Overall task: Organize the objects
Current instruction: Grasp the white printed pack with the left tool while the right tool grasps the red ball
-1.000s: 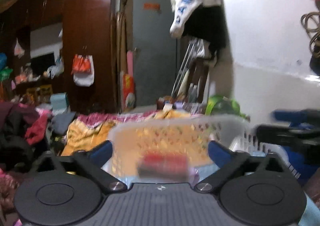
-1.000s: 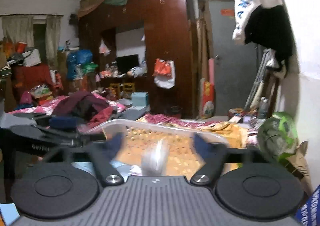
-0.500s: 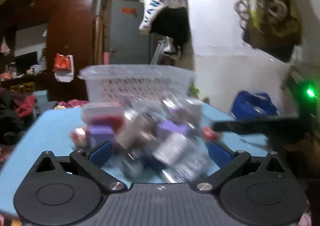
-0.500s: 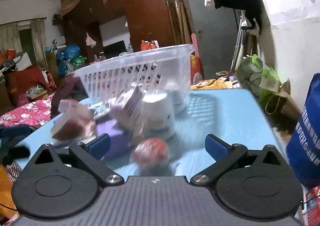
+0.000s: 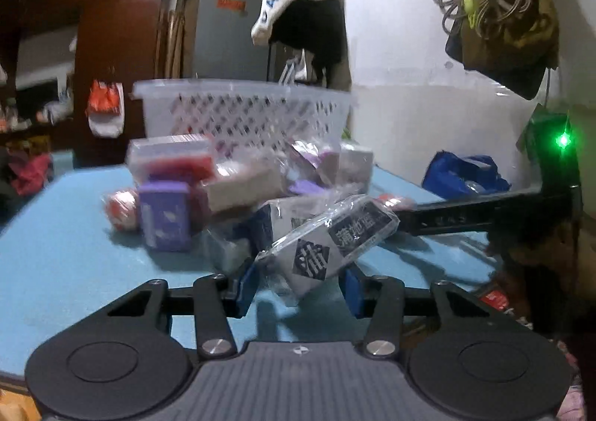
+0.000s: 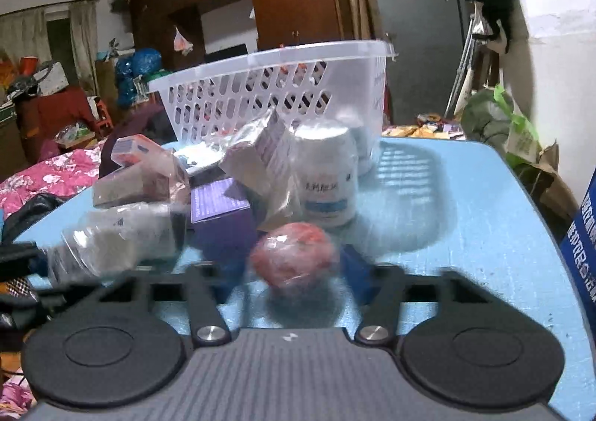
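Note:
A pile of wrapped boxes and bottles lies on the blue table before a white plastic basket. My left gripper has its blue fingers close on either side of a bagged box with a dark label. My right gripper has its fingers around a wrapped red ball, blurred by motion. A purple box, a white bottle and the basket stand behind it. Whether the pads touch is unclear in both views.
The right gripper's black arm reaches in from the right in the left wrist view. A blue bag sits beyond the table's right edge. A wardrobe, bed clutter and hung clothes fill the room behind.
Both grippers dropped from above the basket to table level at the pile. Their fingers narrowed from wide open, around the bagged box on the left and the red ball on the right.

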### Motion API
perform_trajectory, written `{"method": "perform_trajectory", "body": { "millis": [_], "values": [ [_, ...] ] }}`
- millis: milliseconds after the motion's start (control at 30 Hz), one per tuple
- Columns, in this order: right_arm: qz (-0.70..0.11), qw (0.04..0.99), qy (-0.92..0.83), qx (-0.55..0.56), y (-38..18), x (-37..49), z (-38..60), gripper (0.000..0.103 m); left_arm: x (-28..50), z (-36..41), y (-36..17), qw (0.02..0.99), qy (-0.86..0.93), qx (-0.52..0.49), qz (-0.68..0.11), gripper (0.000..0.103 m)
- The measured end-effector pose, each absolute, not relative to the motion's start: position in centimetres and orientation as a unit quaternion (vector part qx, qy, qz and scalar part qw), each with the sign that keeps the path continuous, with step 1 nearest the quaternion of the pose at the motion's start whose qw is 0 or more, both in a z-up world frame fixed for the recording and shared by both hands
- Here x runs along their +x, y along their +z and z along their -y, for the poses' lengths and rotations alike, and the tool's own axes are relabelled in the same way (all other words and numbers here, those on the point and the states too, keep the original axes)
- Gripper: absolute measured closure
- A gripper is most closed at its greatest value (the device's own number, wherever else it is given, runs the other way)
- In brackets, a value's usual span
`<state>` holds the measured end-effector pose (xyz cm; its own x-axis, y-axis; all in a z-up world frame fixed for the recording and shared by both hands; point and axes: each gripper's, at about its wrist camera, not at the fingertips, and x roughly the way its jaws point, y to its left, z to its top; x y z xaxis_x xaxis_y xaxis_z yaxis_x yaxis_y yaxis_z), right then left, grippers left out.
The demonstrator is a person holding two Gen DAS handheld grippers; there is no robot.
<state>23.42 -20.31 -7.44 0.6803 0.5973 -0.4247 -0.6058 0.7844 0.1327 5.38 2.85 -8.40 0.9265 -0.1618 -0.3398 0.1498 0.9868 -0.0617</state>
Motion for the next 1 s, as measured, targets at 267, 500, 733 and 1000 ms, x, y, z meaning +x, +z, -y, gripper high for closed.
{"method": "perform_trajectory", "body": {
  "millis": [267, 500, 733, 1000],
  "values": [
    [-0.216, 0.917, 0.336, 0.013, -7.0, 22.1, 21.1, 0.051, 4.5, -5.0, -7.9, 0.987, -0.07, -0.032, -0.144, 0.052],
    [-0.207, 0.918, 0.337, 0.018, -6.4, 21.7, 20.6, 0.051, 4.4, -5.9, -7.7, 0.989, -0.062, -0.042, -0.129, 0.052],
    [-0.202, 0.916, 0.346, 0.019, -5.9, 21.4, 20.1, 0.051, 4.2, -7.1, -7.2, 0.989, -0.058, -0.066, -0.12, 0.052],
    [-0.207, 0.911, 0.357, 0.028, -5.7, 21.6, 19.5, 0.051, 7.7, -9.7, -5.3, 0.977, -0.046, -0.15, -0.147, 0.052]
  ]
}}
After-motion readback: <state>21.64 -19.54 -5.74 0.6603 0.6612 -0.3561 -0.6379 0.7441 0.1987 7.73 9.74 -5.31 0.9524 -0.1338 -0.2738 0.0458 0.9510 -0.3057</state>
